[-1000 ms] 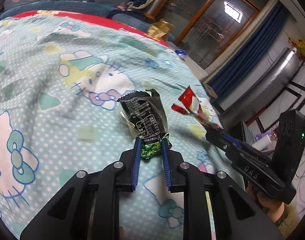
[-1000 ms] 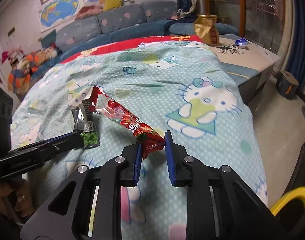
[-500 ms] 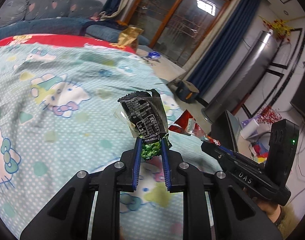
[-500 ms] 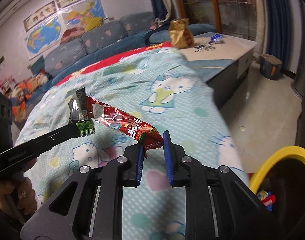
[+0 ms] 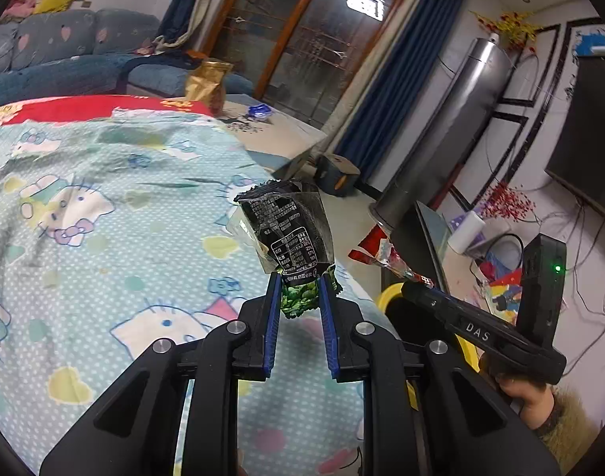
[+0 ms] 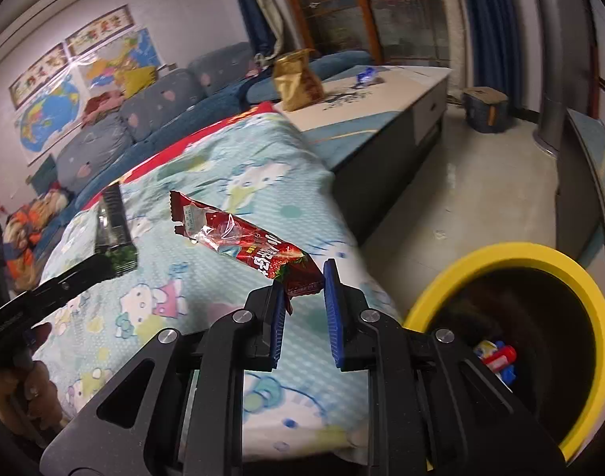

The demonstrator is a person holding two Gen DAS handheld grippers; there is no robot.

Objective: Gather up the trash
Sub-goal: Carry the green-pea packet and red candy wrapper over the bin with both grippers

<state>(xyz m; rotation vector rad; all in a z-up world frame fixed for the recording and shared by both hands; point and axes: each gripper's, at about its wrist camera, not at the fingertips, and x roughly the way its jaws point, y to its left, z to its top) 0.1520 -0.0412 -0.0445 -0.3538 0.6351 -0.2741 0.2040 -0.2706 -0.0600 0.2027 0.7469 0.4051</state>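
My left gripper [image 5: 300, 291] is shut on the lower end of a black-and-green snack packet [image 5: 288, 234], which stands up above the bed. In the right wrist view the same packet [image 6: 114, 226] shows at the left, held by the left gripper [image 6: 121, 260]. My right gripper [image 6: 304, 283] is shut on the end of a red strawberry wrapper [image 6: 242, 240] that sticks out up and left over the bedcover. That wrapper [image 5: 377, 252] also shows in the left wrist view. A yellow-rimmed bin [image 6: 540, 252] with trash inside stands on the floor, low right of the right gripper; its rim [image 5: 387, 295] peeks out beside the bed.
The bed carries a pale blue cartoon-cat cover [image 5: 104, 206]. A low cabinet [image 6: 381, 119] with a gold bag [image 6: 296, 83] stands beyond it. A dark box [image 6: 484, 109] and a silver column [image 5: 441, 139] stand on the floor. A hand [image 5: 520, 394] grips the right tool.
Both grippers have swung rightward off the middle of the bed toward its edge, each keeping its wrapper. The yellow bin has come into view and grown larger.
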